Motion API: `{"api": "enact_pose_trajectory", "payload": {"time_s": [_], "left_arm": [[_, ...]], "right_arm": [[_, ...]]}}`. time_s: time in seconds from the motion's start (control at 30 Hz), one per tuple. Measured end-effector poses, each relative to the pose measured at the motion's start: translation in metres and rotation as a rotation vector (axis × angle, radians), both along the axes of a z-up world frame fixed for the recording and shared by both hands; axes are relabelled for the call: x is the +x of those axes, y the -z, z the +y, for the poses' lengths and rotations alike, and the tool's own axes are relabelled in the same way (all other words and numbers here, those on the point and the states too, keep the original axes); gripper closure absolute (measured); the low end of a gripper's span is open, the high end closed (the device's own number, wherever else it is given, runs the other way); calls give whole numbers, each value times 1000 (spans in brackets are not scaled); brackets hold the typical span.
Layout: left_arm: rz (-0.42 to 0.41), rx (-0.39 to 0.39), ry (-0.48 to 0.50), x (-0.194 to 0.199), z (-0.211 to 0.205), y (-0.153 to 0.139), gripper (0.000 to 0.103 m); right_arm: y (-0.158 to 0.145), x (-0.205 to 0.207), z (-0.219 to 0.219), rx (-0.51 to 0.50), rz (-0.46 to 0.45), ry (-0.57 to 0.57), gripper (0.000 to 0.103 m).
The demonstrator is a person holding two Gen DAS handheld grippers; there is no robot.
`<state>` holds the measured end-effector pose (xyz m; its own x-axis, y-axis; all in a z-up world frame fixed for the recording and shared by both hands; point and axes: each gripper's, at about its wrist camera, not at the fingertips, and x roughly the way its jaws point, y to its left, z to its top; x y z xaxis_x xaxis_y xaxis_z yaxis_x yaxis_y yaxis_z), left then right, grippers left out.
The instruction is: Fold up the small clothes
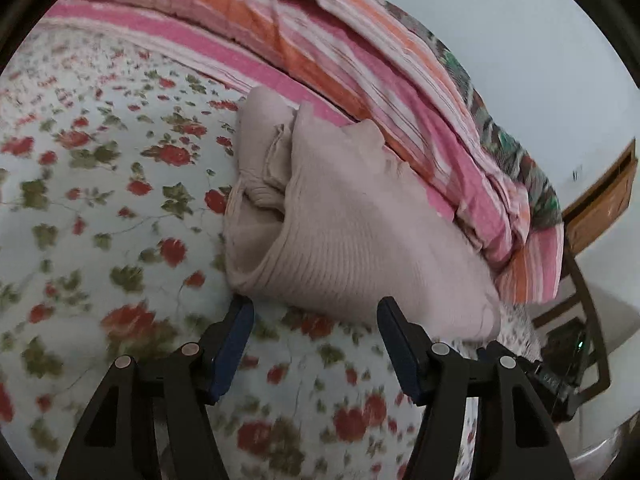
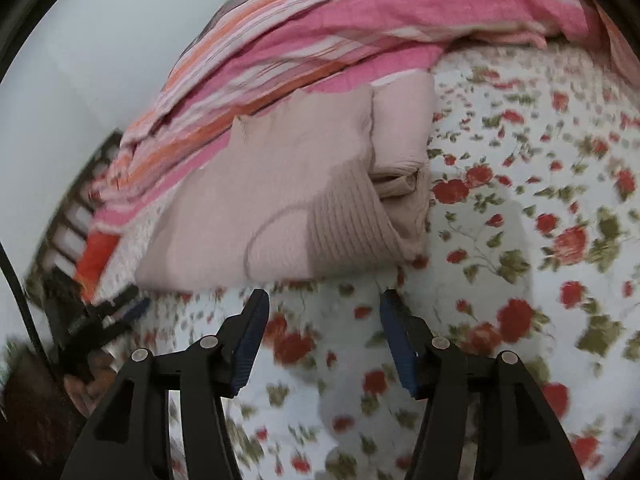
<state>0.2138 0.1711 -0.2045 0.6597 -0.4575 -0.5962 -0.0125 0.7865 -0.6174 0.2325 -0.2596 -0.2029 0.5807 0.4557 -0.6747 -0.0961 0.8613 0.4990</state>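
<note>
A pale pink knit garment (image 1: 352, 224), soft, light and floppy, lies folded on a floral-sheeted bed (image 1: 100, 208). Both the left hand-held gripper (image 1: 316, 308) and right hand-held gripper (image 2: 324, 300) stand open, empty; doubled edges likely offer the surest hold.

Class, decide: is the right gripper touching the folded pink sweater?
Apart. In the right wrist view the right gripper is open and empty, with a strip of floral bedsheet showing between its fingers and the folded pink sweater.
</note>
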Motion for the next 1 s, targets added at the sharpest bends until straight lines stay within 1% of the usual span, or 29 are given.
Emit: {"api": "enact_pose_trajectory", "payload": {"time_s": [0.13,0.23,0.3,0.33,0.37,0.43,0.47,0.5,0.53,0.57,0.6,0.67,0.7,0.77,0.87,1.0], "left_arm": [[-20,2,-10,20,-3,1,42],[-22,-25,-23,34,0,2,43],[-28,-19,-34,43,1,2,48],[-25,-4,-46,47,0,3,52],[-22,5,-53,49,1,4,58],[-19,16,-65,49,1,4,66],[-20,10,-68,48,2,4,83],[-15,-7,-54,49,4,5,90],[-10,-16,-51,48,6,5,92],[-19,-10,-62,44,7,4,93],[-34,14,-72,39,5,0,93],[-32,66,-65,35,-1,-7,94],[-32,78,-65,30,-3,-11,94],[-37,63,-58,14,-3,-18,94],[-23,41,-45,-14,-2,-20,94],[-17,59,-24,-61,-10,-18,94]], "right_arm": [[6,19,-7,93,2,49,45],[9,35,-16,182,14,102,46],[10,45,-20,208,18,129,47],[10,50,-20,210,24,138,48],[10,55,-20,204,28,149,52],[9,61,-17,174,41,164,66],[10,64,-16,150,52,165,82],[11,66,-15,160,55,146,88],[11,66,-15,171,58,135,90],[11,65,-16,176,55,137,92],[9,63,-17,175,47,133,92],[2,54,-13,128,11,115,93],[0,49,-12,116,3,112,94],[-5,35,-12,114,-9,108,94],[-12,10,-16,117,-15,91,94],[-14,-35,-24,96,-10,59,94]]}}
